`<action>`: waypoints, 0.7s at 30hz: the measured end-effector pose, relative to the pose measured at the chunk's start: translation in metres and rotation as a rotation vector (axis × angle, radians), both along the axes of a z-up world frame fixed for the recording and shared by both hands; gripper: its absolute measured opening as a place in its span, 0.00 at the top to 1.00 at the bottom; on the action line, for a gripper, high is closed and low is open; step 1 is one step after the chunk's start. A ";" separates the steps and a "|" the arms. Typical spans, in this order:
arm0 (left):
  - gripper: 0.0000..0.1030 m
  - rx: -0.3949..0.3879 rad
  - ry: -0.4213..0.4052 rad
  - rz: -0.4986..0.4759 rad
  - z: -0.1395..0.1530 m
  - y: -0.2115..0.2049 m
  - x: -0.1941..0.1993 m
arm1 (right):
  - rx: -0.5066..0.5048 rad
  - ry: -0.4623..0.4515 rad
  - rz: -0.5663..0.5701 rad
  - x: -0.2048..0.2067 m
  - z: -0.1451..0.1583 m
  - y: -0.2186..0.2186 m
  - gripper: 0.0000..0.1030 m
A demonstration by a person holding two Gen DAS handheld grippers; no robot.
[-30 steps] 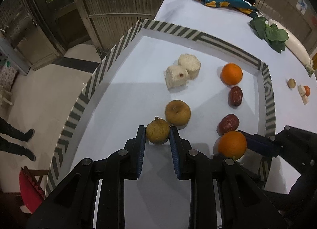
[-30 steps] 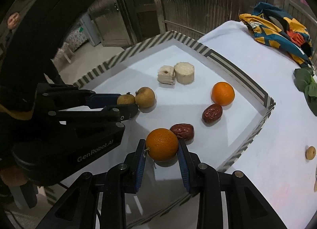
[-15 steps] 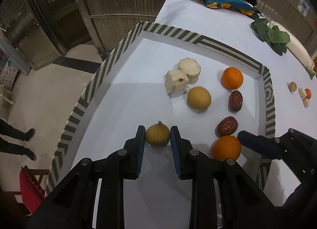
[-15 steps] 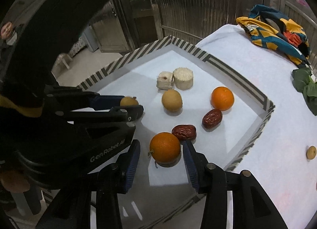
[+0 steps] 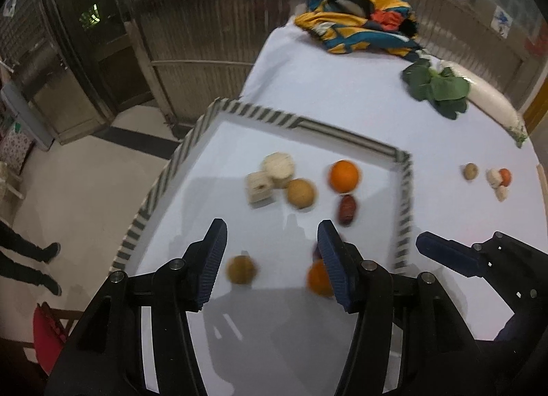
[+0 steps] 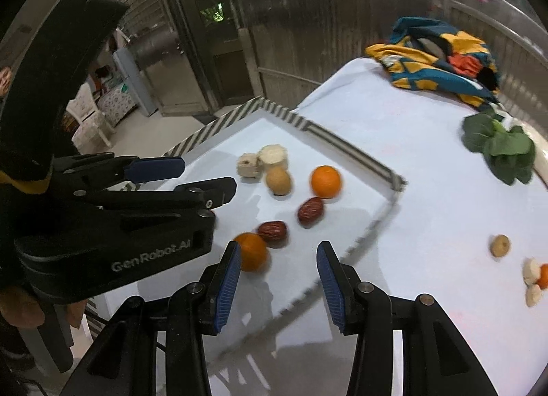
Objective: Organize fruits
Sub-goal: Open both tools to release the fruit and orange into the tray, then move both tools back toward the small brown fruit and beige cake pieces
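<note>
Fruit lies spread over a white tray [image 5: 191, 142] rimmed with a grey-and-white striped border, set on a white-clothed table [image 5: 342, 94]. At the near left, a small round brown fruit [image 5: 241, 269], dull-skinned and blurred, sits on the tray floor between the blue ribbed pads of the left gripper [image 5: 272, 259], whose jaws have just been opening and stand well apart, touching nothing. Farther back are two pale, rough-cut cylindrical chunks [image 5: 270, 175] side by side, with a tan, matte round fruit [image 5: 300, 193] touching them. To the right comes a glossy orange [image 5: 344, 176], then a wrinkled dark-red date [image 5: 348, 209] just below it. A second date [image 6: 273, 231] lies against a second orange [image 6: 252, 251] near the tray's front. The right gripper [image 6: 279, 279] hovers above the tray edge, jaws parted and empty, that orange just beside its left pad. Beyond the tray, on the cloth: leafy greens [image 5: 436, 88], a crumpled patterned fabric [image 5: 359, 24], and small scattered pieces [image 5: 493, 178].
</note>
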State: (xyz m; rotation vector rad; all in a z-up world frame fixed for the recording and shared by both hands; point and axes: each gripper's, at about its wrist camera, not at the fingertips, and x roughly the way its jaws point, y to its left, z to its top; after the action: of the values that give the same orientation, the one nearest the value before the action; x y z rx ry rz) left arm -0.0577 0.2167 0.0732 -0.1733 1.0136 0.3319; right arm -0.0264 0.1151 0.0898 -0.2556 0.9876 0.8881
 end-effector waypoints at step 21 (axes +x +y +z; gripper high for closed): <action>0.46 -0.027 -0.031 -0.203 0.018 -0.131 0.041 | -0.028 0.003 -0.294 0.037 0.011 -0.162 0.57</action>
State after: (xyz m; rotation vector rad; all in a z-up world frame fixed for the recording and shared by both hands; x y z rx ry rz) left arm -0.0165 0.0861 0.0912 -0.0984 0.9964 0.1309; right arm 0.0108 -0.0469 0.1012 -0.1277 1.0109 0.6072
